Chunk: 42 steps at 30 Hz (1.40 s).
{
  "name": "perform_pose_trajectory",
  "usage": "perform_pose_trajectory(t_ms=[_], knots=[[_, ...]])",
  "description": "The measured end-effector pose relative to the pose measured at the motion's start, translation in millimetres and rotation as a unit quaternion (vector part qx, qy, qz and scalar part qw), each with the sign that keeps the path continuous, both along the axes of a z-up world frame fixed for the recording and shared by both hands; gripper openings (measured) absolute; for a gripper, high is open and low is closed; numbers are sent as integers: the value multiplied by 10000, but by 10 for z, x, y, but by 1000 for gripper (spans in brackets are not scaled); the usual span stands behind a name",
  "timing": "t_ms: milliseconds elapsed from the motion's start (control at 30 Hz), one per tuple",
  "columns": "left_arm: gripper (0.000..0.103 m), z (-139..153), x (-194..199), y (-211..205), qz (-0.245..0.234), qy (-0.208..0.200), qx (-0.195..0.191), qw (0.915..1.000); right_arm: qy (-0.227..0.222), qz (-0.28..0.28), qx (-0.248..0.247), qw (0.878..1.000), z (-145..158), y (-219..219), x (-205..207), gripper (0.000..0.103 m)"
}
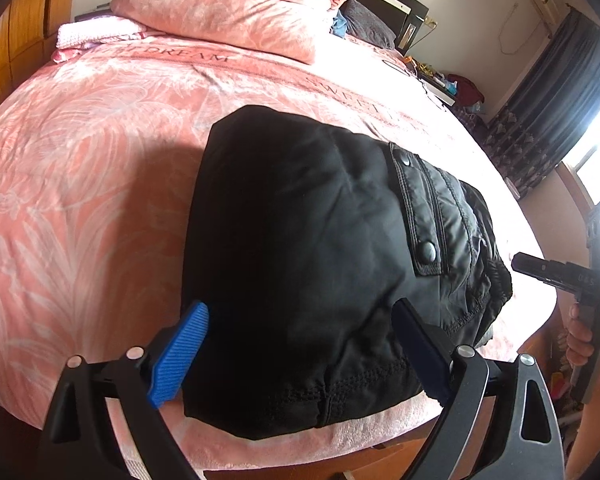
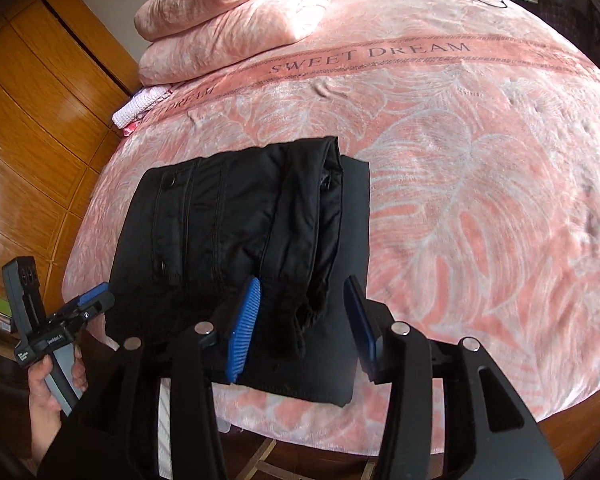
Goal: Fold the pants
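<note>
Left tongs [image 1: 300,354] wide open, blue pads [image 1: 180,360] spread to either side of the near edge of the pants [image 1: 300,248], gripping nothing. Seen from the right wrist view, held in a bare hand [image 2: 50,384] at the near left corner of the pants, tilted, tips pointing toward the cloth; cannot tell whether touching it.

Right tongs [image 2: 300,326] likewise open wide, straddling the near right part of the pants, left pad [image 2: 240,336] lying over the black cloth, right pad just beside the folded edge; nothing clamped. From the left wrist view, right tongs [image 1: 518,264] visible at the far right, gripped in a hand [image 1: 584,340], tip close to the waistband end, apart from it.

Pants black, folded into a compact stack, lying on the near edge of the bed [image 2: 480,200], pocket flap with two snaps [image 1: 427,250] on top. Waistband and raw hems bunched along the right side of the stack.

Pink leaf-print blanket covering the bed, lettered SWEET DREAM [image 2: 372,58] across the far part. Folded pink quilt [image 2: 228,20] piled at the far left, small white knit cloth [image 2: 134,110] beside it. Wooden wardrobe [image 2: 32,120] to the left. Dark curtain [image 1: 548,96] and bright window at far right.
</note>
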State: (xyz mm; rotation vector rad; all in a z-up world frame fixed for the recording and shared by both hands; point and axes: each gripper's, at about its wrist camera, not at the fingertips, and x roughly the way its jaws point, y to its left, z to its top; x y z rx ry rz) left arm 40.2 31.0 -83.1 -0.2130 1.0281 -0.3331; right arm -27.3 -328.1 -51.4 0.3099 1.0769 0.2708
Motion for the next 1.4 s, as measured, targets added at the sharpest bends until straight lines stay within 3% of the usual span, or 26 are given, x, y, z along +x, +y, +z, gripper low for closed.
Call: perform_pose_trajectory(t_ms=[167, 233, 300, 333, 433, 533, 633, 833, 1000, 1133, 1300, 1400], knots=[[98, -19, -77, -104, -96, -23, 204, 9997, 238, 134, 57, 9996, -200, 149, -107, 44], [99, -28, -88, -136, -96, 3, 295, 9995, 293, 141, 193, 9993, -250, 186, -104, 33], [99, -29, -101, -148, -94, -3, 337, 9994, 300, 101, 220, 9993, -251, 192, -108, 32], [99, -29, -104, -147, -89, 0, 340, 9994, 266, 93, 162, 9995, -231, 195, -118, 24], [99, -33, -95, -134, -55, 37, 304, 9995, 163, 108, 184, 9996, -134, 149, -164, 13], [99, -14, -99, -133, -35, 69, 259, 9996, 12, 138, 276, 9995, -2, 90, -241, 12], [99, 3, -103, -146, -78, 77, 199, 9997, -25, 149, -64, 9999, 47, 129, -301, 12], [99, -51, -84, -140, -97, 90, 264, 9996, 217, 103, -542, 9982, -254, 198, -244, 13], [99, -29, -94, -72, -21, 103, 182, 9998, 77, 104, -676, 9976, -160, 195, -303, 21], [99, -55, -115, -32, 29, 114, 123, 9999, -39, 92, -744, 9972, -76, 183, -367, 21], [99, -182, -96, -100, -48, 115, 393, 9991, 181, 133, -974, 9950, -271, 264, -326, 20], [99, -148, -114, -79, -80, 123, 356, 9993, 199, 93, -858, 9961, -256, 238, -333, 20]])
